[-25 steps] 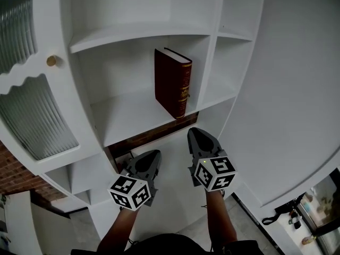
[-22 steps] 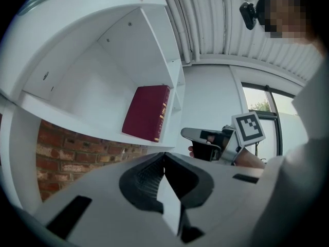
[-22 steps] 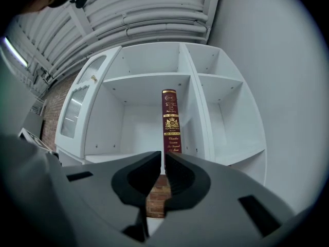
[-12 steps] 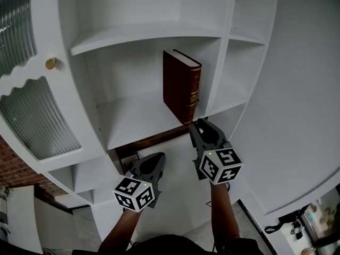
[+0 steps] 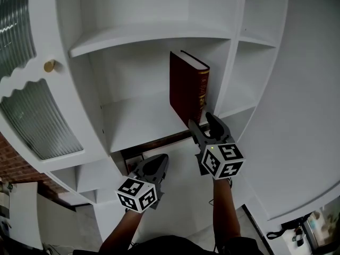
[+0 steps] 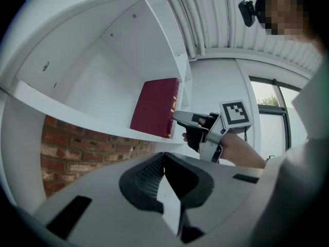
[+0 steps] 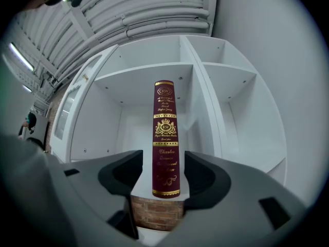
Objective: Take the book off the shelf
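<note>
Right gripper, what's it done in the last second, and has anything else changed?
The right gripper rose toward the book, and its jaws have just been opening; they now stand apart, framing the lower spine without pressing on it. Nothing has been taken hold of. The book still stands upright on the shelf, and the left gripper stays shut below it.

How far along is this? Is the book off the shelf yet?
Not yet. Done: the right gripper is up at the dark red hardback book, and its fingers have just been opening, with the spine between them. In hand: lining up, with no finger pressing the book. Left: close, then draw the book, standing upright on the white shelf, clear. The left gripper hangs shut below.
</note>
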Tool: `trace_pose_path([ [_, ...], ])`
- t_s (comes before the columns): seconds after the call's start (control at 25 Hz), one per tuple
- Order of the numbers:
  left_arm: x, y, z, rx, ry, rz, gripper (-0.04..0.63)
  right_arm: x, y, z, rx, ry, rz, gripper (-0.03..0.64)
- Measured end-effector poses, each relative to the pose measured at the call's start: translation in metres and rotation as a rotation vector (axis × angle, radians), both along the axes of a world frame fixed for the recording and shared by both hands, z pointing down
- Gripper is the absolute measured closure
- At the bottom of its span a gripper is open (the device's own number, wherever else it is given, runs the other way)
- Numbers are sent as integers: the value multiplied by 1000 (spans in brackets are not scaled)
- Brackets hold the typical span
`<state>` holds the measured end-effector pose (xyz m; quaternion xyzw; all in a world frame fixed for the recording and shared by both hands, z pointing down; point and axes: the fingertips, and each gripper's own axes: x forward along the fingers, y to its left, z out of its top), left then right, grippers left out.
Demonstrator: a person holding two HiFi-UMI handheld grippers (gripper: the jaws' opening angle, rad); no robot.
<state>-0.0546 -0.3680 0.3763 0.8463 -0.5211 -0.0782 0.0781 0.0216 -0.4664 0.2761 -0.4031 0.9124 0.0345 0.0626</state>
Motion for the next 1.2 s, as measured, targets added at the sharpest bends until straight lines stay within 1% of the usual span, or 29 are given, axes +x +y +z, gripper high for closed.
trace_pose_path([
  [0.12, 1, -3, 1, 0, -5, -4, 578, -5, -8, -1, 1, 18, -5, 356],
  [0.44, -6, -12, 5, -8, -8, -31, 578, -18, -27, -2, -5, 12, -15, 347],
  [0.76, -18, -17, 12, -21, 5, -62, 578, -33, -46, 4, -22, 47, -1, 347],
  [1.0, -36, -17, 15, -26, 19, -100, 580, -44, -54, 6, -16, 85, 26, 347],
  [1.2, -41, -17, 17, -29, 23, -106, 578, -48, -59, 7, -21, 93, 34, 348],
])
